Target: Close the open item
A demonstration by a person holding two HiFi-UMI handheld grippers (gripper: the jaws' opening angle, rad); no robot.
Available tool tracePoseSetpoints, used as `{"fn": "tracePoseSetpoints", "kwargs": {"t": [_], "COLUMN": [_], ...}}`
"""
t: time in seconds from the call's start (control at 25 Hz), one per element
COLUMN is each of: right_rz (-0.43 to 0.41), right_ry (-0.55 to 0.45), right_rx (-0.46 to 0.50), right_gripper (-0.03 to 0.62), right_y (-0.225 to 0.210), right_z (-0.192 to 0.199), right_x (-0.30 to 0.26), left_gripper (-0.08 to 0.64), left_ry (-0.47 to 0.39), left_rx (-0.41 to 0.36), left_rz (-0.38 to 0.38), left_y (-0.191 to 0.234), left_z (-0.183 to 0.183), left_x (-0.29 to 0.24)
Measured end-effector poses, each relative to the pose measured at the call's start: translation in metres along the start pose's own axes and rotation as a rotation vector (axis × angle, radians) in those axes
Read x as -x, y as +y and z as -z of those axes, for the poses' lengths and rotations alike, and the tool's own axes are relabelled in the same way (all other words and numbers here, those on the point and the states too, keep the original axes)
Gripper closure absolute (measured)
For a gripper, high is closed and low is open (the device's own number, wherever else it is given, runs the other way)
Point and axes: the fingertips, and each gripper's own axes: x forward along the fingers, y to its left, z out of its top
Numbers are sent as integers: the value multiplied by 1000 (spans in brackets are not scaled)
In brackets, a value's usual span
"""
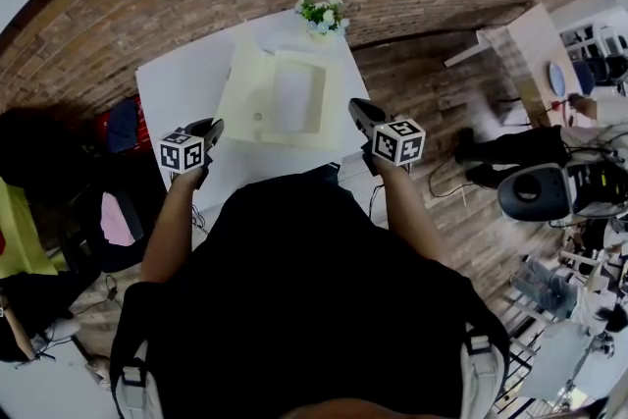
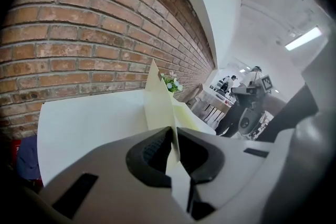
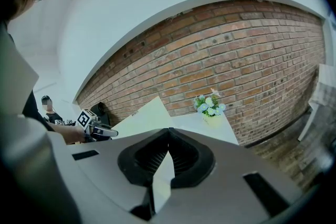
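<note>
A pale yellow cardboard box (image 1: 257, 83) lies open on the white table (image 1: 172, 88), its flaps spread flat and a white inner tray showing. My left gripper (image 1: 212, 127) is at the box's left edge. In the left gripper view its jaws (image 2: 171, 132) are shut on a raised flap of the box (image 2: 157, 97), which stands up edge-on. My right gripper (image 1: 355, 106) is at the box's right edge. In the right gripper view its jaws (image 3: 168, 135) are shut on a pale flap (image 3: 144, 115) that slopes away to the left.
A small pot of flowers (image 1: 322, 12) stands at the table's far edge against the brick wall. Bags and clothes lie on the floor to the left (image 1: 118, 211). A chair and equipment (image 1: 549, 186) stand to the right, and other people show in the background.
</note>
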Motion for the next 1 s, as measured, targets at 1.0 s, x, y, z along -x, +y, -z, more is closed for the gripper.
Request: {"fn": "tracePoseSetpoints", "kwargs": {"t": [1.0], "right_rz": [13], "right_ry": [1], "right_rx": [-19], "right_gripper": [572], "right_y": [-15], "right_z": [5], "right_x": [7], "left_gripper": [534], "left_ry": [28], "left_rx": [-53], "left_rz": [36], "left_y": [-34], "left_z": [-20], "left_x": [-17]}}
